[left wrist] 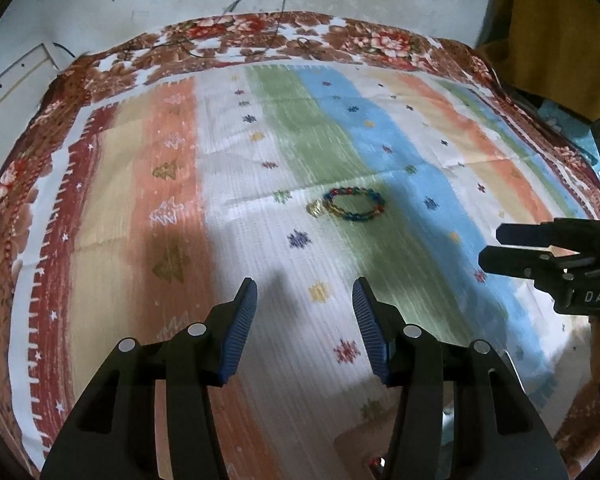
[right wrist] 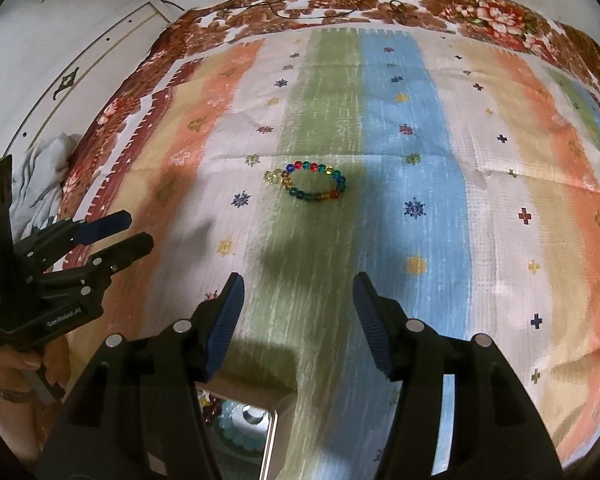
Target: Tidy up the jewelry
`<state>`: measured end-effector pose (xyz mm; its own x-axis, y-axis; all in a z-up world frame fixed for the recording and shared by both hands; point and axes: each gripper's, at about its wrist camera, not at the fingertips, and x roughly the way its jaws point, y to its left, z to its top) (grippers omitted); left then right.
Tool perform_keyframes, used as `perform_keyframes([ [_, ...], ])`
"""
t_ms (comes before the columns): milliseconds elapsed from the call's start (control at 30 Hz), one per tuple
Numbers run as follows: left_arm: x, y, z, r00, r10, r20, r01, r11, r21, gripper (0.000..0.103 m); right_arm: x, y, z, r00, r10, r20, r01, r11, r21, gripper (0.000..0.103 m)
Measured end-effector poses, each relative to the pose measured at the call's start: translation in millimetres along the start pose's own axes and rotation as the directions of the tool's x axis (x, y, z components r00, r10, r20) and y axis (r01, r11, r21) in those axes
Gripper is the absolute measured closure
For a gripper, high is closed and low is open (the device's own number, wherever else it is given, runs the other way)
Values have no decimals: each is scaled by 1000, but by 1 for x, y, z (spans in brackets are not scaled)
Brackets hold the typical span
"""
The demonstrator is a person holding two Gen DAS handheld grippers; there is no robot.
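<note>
Glassy multicoloured beads make up the bracelet (right wrist: 315, 182), lying flat on the striped cloth (right wrist: 500, 160) at twelve o'clock from the right gripper (right wrist: 298, 320). It looks light, limp and apt to roll, so pinching across one side of the ring seems best. Both the right and the left gripper (left wrist: 304, 326) stand partly open and empty.

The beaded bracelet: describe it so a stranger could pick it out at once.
Start from the striped cloth spread over the floral bedspread. Near its middle, where the white stripe meets the green one, lies the beaded bracelet, a closed ring lying flat. Unlike the printed flowers around it, it is made of glossy round beads in red, blue, green and yellow, with a small gold charm on its left.
</note>
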<state>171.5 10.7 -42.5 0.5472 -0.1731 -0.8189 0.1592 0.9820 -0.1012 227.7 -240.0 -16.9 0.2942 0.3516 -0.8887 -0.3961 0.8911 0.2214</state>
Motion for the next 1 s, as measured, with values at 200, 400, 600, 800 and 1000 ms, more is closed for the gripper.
perform_keyframes([
  [200, 17, 2, 9, 1000, 11, -15, -10, 1000, 15, 53, 14, -8, 16, 1000, 18, -16, -18, 1000, 19, 46],
  [400, 40, 4, 16, 999, 19, -44, -16, 999, 47, 53, 30, -14, 27, 999, 3, -44, -2, 999, 35, 46],
  [600, 56, 0, 22, 998, 10, -56, -5, 996, 94, 53, 52, -32, 38, 997, -16, -80, 21, 997, 68, 46],
  [800, 70, -9, 25, 998, 10, -65, 0, 989, 148, 53, 66, -34, 50, 996, -23, -89, 28, 998, 63, 46],
  [1000, 83, -7, 33, 997, 14, -73, -2, 988, 152, 53, 76, -34, 59, 995, -55, -79, 61, 996, 72, 46],
])
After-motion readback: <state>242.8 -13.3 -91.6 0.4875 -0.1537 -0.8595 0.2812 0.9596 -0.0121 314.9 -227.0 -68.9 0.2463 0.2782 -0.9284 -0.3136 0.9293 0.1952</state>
